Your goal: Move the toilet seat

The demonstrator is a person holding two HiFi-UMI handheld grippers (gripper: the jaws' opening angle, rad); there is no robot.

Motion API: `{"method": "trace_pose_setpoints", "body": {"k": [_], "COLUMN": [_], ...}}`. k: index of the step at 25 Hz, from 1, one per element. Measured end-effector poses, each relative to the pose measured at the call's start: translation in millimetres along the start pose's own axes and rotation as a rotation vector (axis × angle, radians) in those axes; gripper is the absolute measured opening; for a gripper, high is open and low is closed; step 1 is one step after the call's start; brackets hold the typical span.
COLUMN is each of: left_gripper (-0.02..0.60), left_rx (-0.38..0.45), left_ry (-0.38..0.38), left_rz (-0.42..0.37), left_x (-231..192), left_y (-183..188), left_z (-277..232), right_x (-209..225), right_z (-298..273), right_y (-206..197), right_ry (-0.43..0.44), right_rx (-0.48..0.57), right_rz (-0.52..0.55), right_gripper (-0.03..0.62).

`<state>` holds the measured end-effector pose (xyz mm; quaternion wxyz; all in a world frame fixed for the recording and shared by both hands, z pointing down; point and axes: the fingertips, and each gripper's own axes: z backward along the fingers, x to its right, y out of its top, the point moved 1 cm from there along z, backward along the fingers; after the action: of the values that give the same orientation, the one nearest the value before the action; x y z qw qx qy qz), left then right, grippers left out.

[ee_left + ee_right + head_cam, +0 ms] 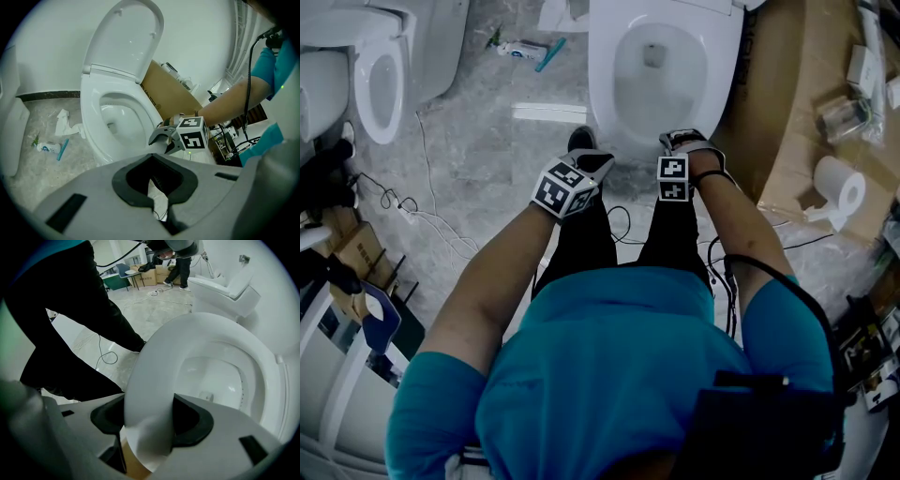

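Observation:
A white toilet stands in front of me with its lid (pixel 126 37) raised against the wall. The seat ring (pixel 605 56) lies down on the bowl. My right gripper (pixel 680 141) points straight down at the seat's front right edge. In the right gripper view the seat's rim (pixel 154 380) fills the gap between the jaws, and both pads (pixel 192 420) touch it, so the right gripper (pixel 149 427) is shut on the rim. My left gripper (pixel 595 161) hovers just left of the bowl's front, apart from the seat; its jaws meet with nothing held (pixel 152 161).
A second toilet (pixel 380 84) stands at the far left. A tube and a toothbrush (pixel 525 50) lie on the floor left of the bowl. Cardboard (pixel 797 112) and a paper roll (pixel 842 183) sit to the right. Cables (pixel 422 211) trail across the floor.

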<state>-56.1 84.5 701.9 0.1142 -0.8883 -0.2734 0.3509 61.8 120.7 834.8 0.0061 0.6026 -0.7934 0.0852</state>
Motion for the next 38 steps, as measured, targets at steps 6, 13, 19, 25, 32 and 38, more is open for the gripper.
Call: {"method": "trace_pose_setpoints", "body": {"k": [6,13,19,25,32,38], "left_gripper": [0.003,0.003,0.003,0.003,0.003,0.003], "left_rx": [0.041,0.066,0.123,0.147,0.17,0.175], "left_ry": [0.008,0.011,0.013,0.018,0.025,0.026], "left_rz": [0.011,0.022,0.042,0.044,0.061,0.064], "left_x": [1,1,0,-3,-9,-9], "left_y": [10,13,25,32,39,42], "left_z": [6,13,23,29,33,36], "right_x": [-1,-2,0,0,3,2], "right_z": [13,29,41,49,61,71], "right_y": [2,4,5,6,5,4], "right_ry": [0.011,0.006,-0.034,-0.067,-0.144,-0.193], "right_rx": [0.012,0.042,0.059,0.07,0.089,0.114], "right_rz": [-0.003,-0.014,-0.032,-0.054,-0.094,-0.135], "right_gripper": [0.272,0.272,0.273,0.273,0.275,0.276]}}
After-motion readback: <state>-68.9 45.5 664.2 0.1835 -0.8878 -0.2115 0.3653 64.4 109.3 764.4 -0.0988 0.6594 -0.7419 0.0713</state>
